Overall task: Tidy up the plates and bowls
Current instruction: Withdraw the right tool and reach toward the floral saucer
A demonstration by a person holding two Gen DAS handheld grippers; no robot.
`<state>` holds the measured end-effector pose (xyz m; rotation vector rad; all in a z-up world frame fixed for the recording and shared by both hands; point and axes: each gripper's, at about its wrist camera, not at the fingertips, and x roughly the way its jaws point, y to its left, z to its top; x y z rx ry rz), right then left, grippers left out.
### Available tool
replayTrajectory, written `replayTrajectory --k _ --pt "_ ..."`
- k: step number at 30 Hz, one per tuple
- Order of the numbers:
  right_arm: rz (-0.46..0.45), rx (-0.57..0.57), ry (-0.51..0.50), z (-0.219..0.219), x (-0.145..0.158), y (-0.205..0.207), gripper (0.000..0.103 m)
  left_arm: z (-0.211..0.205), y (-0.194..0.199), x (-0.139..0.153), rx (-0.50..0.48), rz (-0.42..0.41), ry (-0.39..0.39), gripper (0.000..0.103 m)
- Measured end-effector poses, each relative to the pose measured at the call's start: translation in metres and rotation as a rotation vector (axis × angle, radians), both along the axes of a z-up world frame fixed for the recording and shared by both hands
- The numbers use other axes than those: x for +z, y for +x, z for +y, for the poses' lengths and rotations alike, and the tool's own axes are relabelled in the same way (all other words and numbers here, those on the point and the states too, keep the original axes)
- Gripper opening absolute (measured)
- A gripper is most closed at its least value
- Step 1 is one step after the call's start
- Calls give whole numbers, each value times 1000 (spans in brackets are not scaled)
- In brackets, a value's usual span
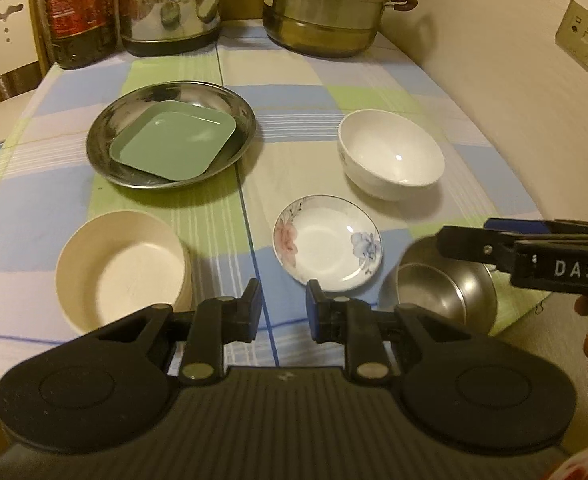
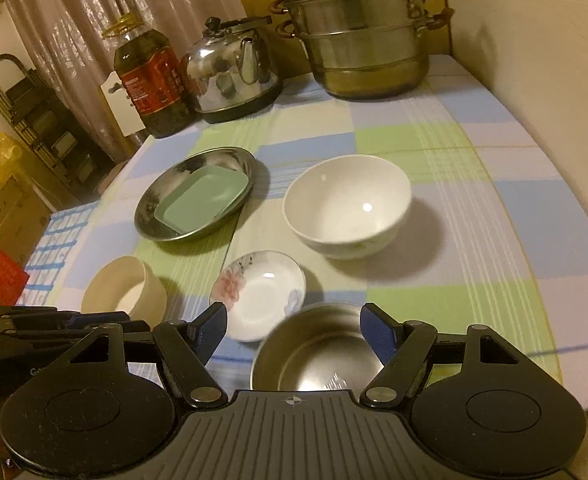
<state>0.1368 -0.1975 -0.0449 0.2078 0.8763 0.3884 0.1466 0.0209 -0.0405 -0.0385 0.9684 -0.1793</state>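
A steel round plate (image 1: 105,140) holds a green square plate (image 1: 173,146) at the back left of the checked tablecloth. A white bowl (image 1: 390,152) stands at the right, with a floral saucer (image 1: 328,242) in front of it. A beige bowl (image 1: 121,268) sits at the near left. My left gripper (image 1: 283,300) hovers between the beige bowl and the saucer, its jaws narrowly apart with nothing in them. My right gripper (image 2: 296,322) is wide open just above a small steel bowl (image 2: 314,356), holding nothing. In the left wrist view the right gripper (image 1: 474,234) reaches in over the steel bowl (image 1: 446,284).
Along the table's far edge stand an oil bottle (image 1: 77,12), a steel kettle (image 1: 169,4) and a stacked steamer pot (image 1: 326,8). A wall with sockets (image 1: 582,34) runs close along the right. A chair back (image 1: 5,28) and boxes (image 2: 9,216) lie beyond the left edge.
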Motion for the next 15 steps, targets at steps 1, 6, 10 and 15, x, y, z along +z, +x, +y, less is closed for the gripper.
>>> replayTrajectory --k 1,6,10,15 --pt "0 4 -6 3 -1 4 74 0 4 -1 -4 0 1 20" --pt "9 14 -13 14 -7 24 74 4 21 -9 -17 11 -7 20" --pt "21 18 -16 20 -14 36 74 9 32 -13 -16 16 -21 20" --pt "29 30 -27 25 -23 47 72 12 43 -19 -18 29 -55 20"
